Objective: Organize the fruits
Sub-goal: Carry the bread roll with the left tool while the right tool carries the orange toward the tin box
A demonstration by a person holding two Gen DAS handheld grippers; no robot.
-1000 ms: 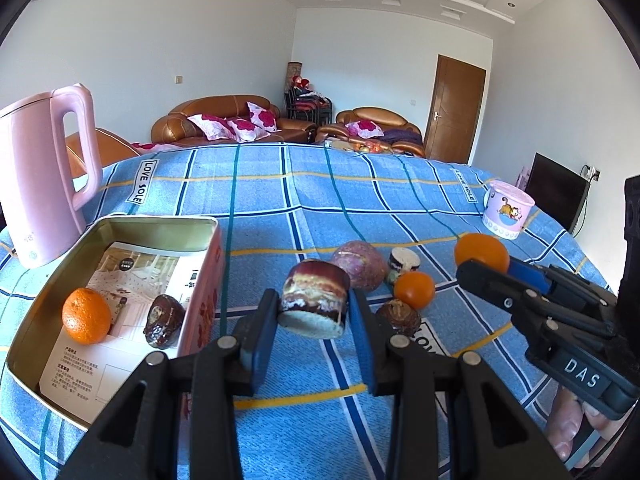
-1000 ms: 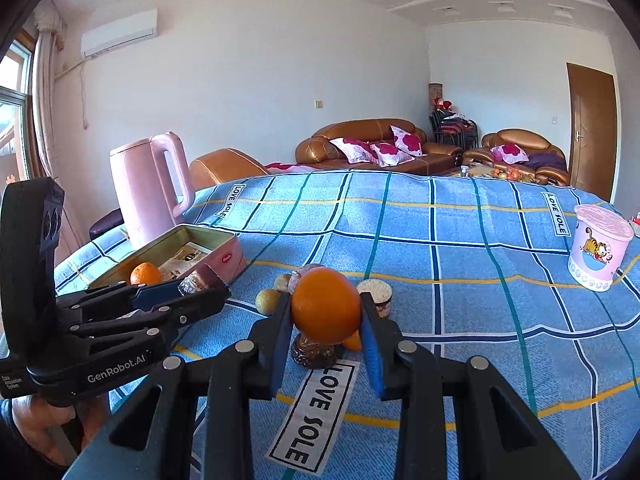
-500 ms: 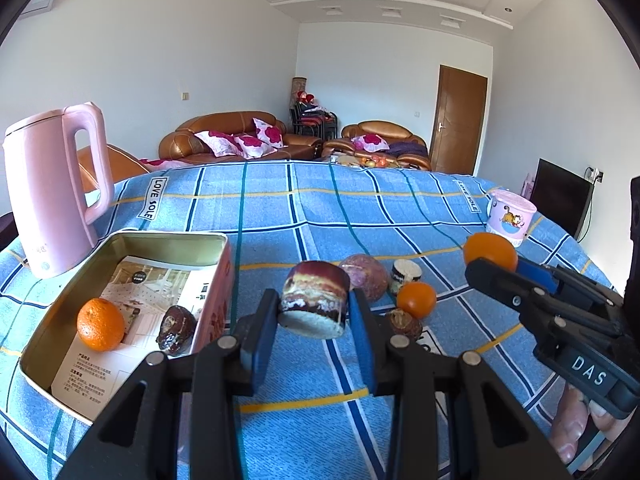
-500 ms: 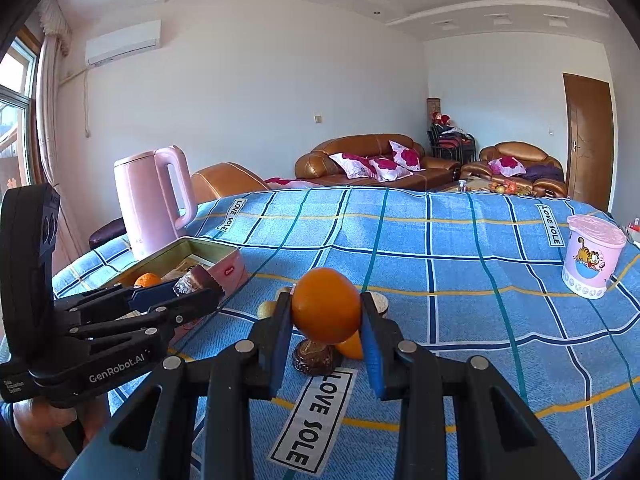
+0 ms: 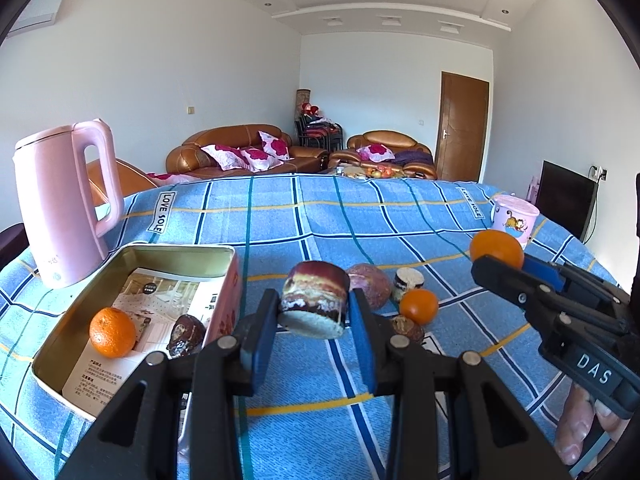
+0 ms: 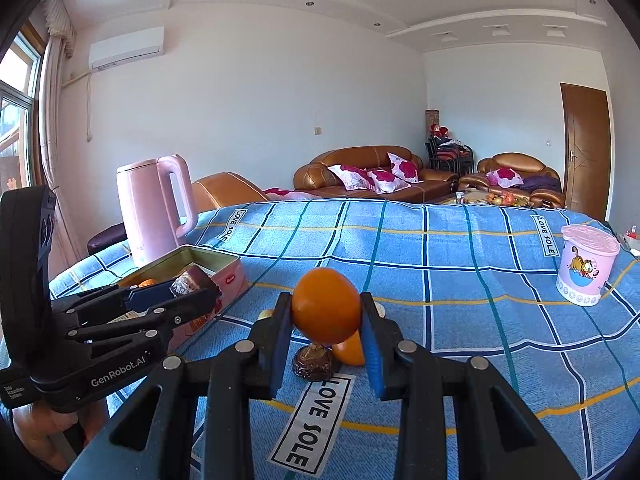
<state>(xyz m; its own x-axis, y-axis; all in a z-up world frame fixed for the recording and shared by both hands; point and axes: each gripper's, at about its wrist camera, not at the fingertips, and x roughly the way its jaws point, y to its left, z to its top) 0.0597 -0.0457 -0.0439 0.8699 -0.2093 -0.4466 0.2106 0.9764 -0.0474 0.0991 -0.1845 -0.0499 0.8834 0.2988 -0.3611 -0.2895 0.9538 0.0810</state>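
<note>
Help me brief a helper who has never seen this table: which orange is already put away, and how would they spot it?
Start at the tall pink kettle on the left of the blue checked cloth; the open metal tin sits just in front of it. The orange lies inside that tin beside a dark brown fruit. The other oranges are outside the tin: one on the cloth, one held in the right gripper.

One orange [image 6: 326,310] and a dark-red cut fruit [image 5: 314,299] are held aloft above the blue cloth [image 5: 360,216].

The tablecloth [image 6: 400,248] carries "LOVE SOLE" labels. The right gripper [image 5: 496,268] reads "DAS"; the left gripper [image 6: 192,292] reads "GenRobot.AI". The leaflet [image 5: 160,312] print is unreadable.
</note>
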